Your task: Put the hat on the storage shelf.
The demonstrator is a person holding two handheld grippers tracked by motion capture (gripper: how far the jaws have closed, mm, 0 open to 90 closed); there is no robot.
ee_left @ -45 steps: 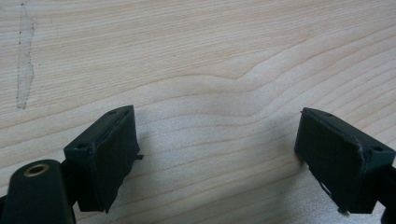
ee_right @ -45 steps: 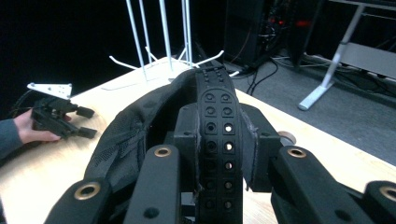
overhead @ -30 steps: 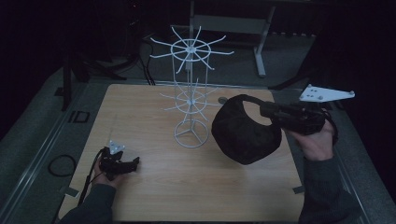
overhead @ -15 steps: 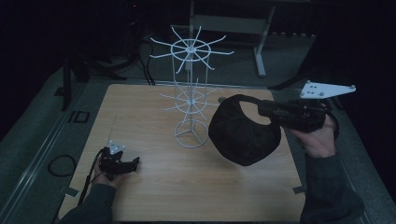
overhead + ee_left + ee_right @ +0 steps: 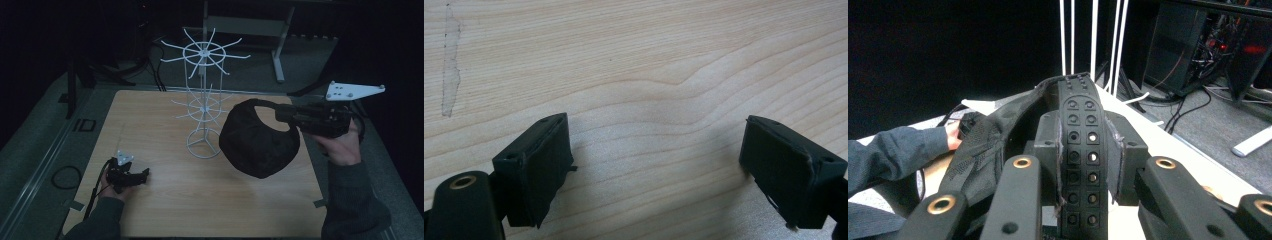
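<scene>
Right gripper (image 5: pixel 284 114) clamps the black cap (image 5: pixel 258 142) by its strap; left gripper (image 5: pixel 141 174) gapes empty on the table (image 5: pixel 210 205); no legible writing.

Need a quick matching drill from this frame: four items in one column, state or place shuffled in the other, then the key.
Column 1
1. left claw
2. right claw
3. black cap
4. white wire rack

Column 2
A. stands upright at the middle of the wooden table
B. open, low over bare wood
C. hangs in the air by its back strap
D. shut on a perforated strap

Pairs: 1-B, 2-D, 3-C, 4-A
</scene>
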